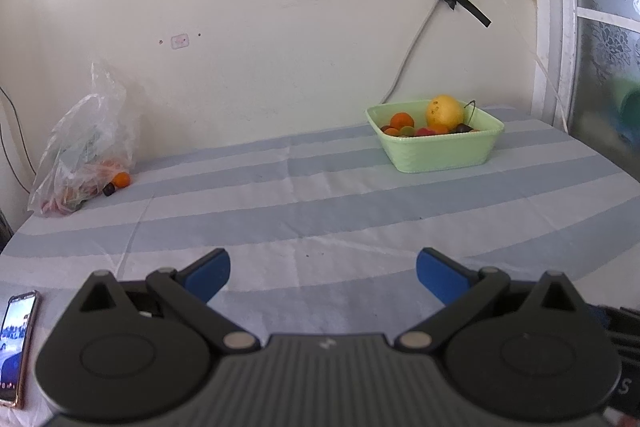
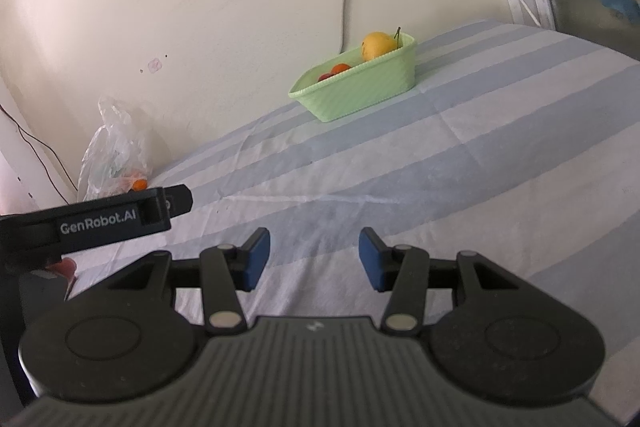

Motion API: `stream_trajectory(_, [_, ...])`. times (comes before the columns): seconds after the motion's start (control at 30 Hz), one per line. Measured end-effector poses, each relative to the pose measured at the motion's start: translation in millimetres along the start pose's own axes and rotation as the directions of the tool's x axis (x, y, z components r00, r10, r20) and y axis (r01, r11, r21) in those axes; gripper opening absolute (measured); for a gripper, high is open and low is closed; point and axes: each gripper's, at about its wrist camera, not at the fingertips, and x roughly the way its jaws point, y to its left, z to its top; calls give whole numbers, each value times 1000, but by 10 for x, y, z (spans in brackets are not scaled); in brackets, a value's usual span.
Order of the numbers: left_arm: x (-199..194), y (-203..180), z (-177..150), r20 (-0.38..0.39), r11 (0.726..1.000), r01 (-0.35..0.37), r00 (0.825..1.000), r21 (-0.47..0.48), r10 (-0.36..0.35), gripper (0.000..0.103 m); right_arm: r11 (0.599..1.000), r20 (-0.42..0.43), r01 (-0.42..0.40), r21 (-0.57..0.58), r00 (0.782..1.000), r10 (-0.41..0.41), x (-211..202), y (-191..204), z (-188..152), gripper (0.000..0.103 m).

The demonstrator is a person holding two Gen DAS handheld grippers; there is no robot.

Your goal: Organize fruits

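Left gripper [image 1: 323,273] empty; basket [image 1: 440,155] upright.

Two handheld grippers share one build: the left gripper [image 1: 323,277] and the right gripper [image 2: 314,259] each carry blue pads on black linkage arms with silver pivot pins, round black discs at either side and a ribbed grey body. White "GenRobot.AI" lettering marks one black side.
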Motion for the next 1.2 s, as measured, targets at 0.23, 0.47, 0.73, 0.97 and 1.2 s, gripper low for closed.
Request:
stream_trajectory(0.23, [20,20,-15,-19,1000,0,1000,-15,-1,103,1000,2,7,20,1000,-7,-5,-22,-1,52])
stream_trajectory(0.47, [82,16,-52,-57,1000,19,998,-6,-20,103,1000,-3,5,31,1000,-5,-7,-43,-3,52])
stream_trajectory(0.73, [119,-19,-80,-83,999,37,996,1,-37,103,998,-8,13,54,1000,-12,6,-96,3,52])
stream_trajectory(0.97, [88,-58,-104,-62,999,32,998,18,-30,103,998,-15,8,65,1000,-7,15,-114,-5,52])
stream_trajectory(1.2, [49,-11,-109,-39,999,45,998,0,-45,103,998,-14,5,63,1000,-4,13,-114,-7,53])
